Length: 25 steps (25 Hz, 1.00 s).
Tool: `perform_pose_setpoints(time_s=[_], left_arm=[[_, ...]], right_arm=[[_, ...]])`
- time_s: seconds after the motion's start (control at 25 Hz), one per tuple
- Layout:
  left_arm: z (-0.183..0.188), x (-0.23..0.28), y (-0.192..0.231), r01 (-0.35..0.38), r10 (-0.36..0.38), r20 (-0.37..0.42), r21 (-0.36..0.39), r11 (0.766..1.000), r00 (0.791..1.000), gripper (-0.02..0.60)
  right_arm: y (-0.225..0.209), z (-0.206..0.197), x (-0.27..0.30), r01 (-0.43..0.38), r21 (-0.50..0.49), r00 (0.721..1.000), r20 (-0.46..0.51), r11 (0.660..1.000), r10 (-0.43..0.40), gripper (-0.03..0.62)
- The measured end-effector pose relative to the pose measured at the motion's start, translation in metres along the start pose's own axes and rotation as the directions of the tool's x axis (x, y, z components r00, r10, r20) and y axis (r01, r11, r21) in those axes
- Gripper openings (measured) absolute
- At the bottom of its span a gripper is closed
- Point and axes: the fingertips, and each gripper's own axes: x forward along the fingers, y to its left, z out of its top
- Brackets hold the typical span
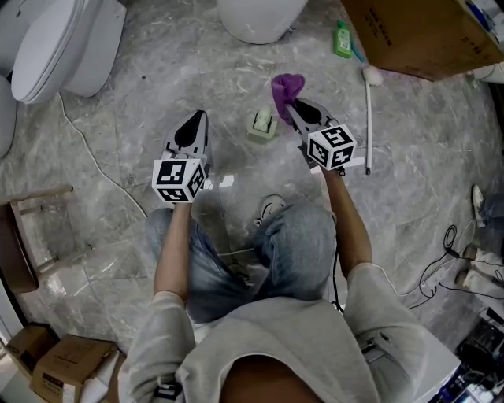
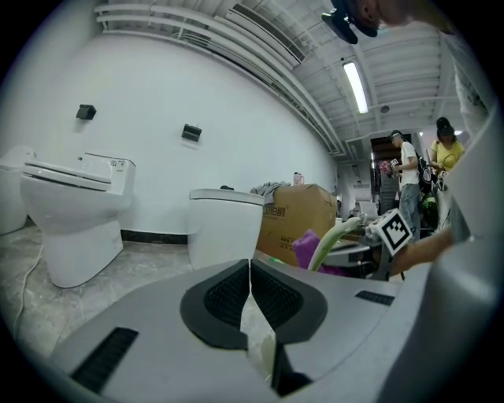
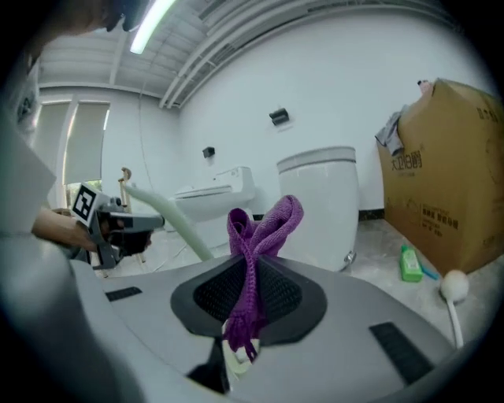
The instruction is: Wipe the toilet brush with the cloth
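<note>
Your left gripper (image 1: 195,118) hangs just left of the pale green holder (image 1: 262,124), slightly nearer to you than it. Its jaws are pressed together with nothing between them. Your right gripper (image 1: 290,108) sits just right of the holder, and its jaws are pinching the purple cloth (image 1: 287,85). The cloth's loose end stands up in a loop beyond the fingertips, a little past the holder. A curved pale green handle rises from the holder between your two grippers.

The toilet brush (image 1: 368,118) lies flat on the marble floor (image 1: 157,86), well to the right of the holder and outside your right gripper, apart from both grippers and from the cloth. Its round white head points away from you.

Farther off, beyond and right of the holder, a green bottle (image 1: 342,39) lies beside a cardboard box (image 1: 425,35). One white toilet (image 1: 256,20) stands straight beyond the holder, and another (image 1: 59,43) stands far to its left.
</note>
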Motion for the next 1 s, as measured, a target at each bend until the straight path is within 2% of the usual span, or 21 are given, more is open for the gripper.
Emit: perform_pose_setpoints(time_s=[0.2, 0.36, 0.52, 0.68, 1.0], left_arm=[[-0.001, 0.002, -0.002, 0.002, -0.002, 0.002, -0.003, 1.000, 1.000, 0.023], [0.000, 0.002, -0.002, -0.002, 0.002, 0.004, -0.005, 1.000, 1.000, 0.023], [0.001, 0.002, -0.001, -0.011, 0.011, 0.009, -0.006, 1.000, 1.000, 0.023], [0.003, 0.001, 0.001, -0.019, 0.019, 0.013, -0.011, 1.000, 1.000, 0.023], [0.001, 0.001, 0.003, -0.021, 0.021, 0.009, -0.010, 1.000, 1.000, 0.023]], right_arm=[[0.033, 0.083, -0.026, -0.073, -0.152, 0.989, 0.120, 0.986, 0.092, 0.069], [0.061, 0.111, -0.032, -0.131, -0.260, 0.978, 0.127, 0.957, 0.168, 0.069], [0.075, 0.104, -0.023, -0.167, -0.328, 0.977, 0.073, 0.930, 0.201, 0.069], [0.074, 0.085, -0.014, -0.173, -0.344, 0.981, 0.022, 0.923, 0.192, 0.069], [0.049, 0.041, 0.002, -0.161, -0.229, 0.987, -0.029, 0.960, 0.158, 0.069]])
